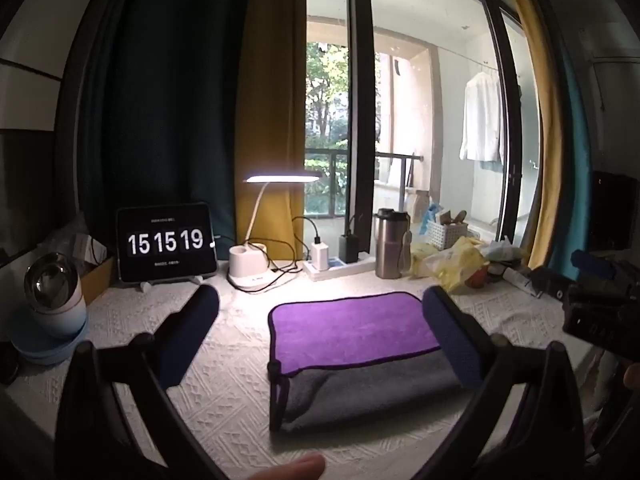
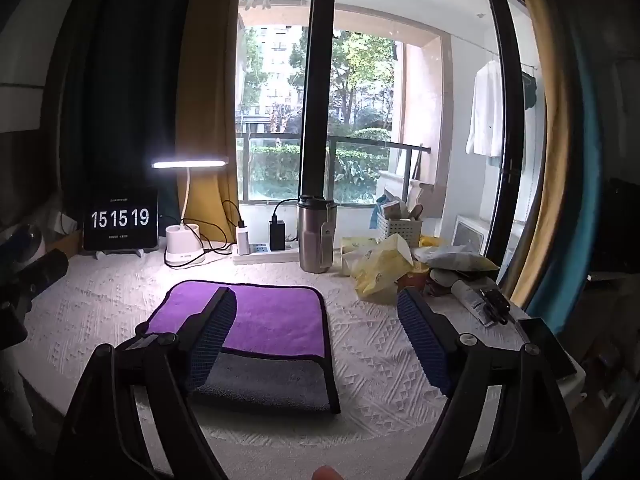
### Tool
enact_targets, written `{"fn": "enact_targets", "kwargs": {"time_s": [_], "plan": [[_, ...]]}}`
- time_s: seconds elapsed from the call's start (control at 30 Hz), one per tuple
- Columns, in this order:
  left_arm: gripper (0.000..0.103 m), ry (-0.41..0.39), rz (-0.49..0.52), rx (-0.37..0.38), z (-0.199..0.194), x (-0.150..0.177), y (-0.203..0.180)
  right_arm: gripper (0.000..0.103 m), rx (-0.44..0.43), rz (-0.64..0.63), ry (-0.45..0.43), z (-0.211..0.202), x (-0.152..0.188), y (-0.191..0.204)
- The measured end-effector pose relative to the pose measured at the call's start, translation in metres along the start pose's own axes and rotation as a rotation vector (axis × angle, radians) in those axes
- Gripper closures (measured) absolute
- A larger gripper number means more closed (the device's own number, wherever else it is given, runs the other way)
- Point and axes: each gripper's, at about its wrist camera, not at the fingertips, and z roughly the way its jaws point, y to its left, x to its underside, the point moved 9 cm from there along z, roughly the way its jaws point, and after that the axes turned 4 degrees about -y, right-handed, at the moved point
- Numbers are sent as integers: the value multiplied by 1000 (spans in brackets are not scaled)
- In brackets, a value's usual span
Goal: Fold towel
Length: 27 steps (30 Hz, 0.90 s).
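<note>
A purple and grey towel with a black edge lies folded on the white tablecloth; its purple layer covers the far part and the grey layer shows at the near part. It also shows in the right wrist view. My left gripper is open and empty, held above the table with the towel between and beyond its fingers. My right gripper is open and empty, its left finger over the towel's left part. The right gripper also shows at the left wrist view's right edge.
At the back stand a tablet clock, a lit desk lamp, a power strip with chargers, a steel flask and yellow bags with clutter. A bowl stack sits at the left. The table's right edge is near.
</note>
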Motion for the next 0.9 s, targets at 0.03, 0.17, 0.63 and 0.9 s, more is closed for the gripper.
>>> {"fn": "enact_targets", "kwargs": {"time_s": [0.03,0.17,0.63,0.9], "plan": [[1,-2,-10,-2,0,-1,3,18,-3,1,1,1,1,0],[1,-6,-18,-28,-2,-2,14,18,-2,5,-10,2,0,-7],[1,-17,30,-19,-4,-1,3,18,6,-8,-29,-5,-7,-1],[1,-19,28,-19,-5,-1,4,18,4,-5,-30,-6,-7,0]]}}
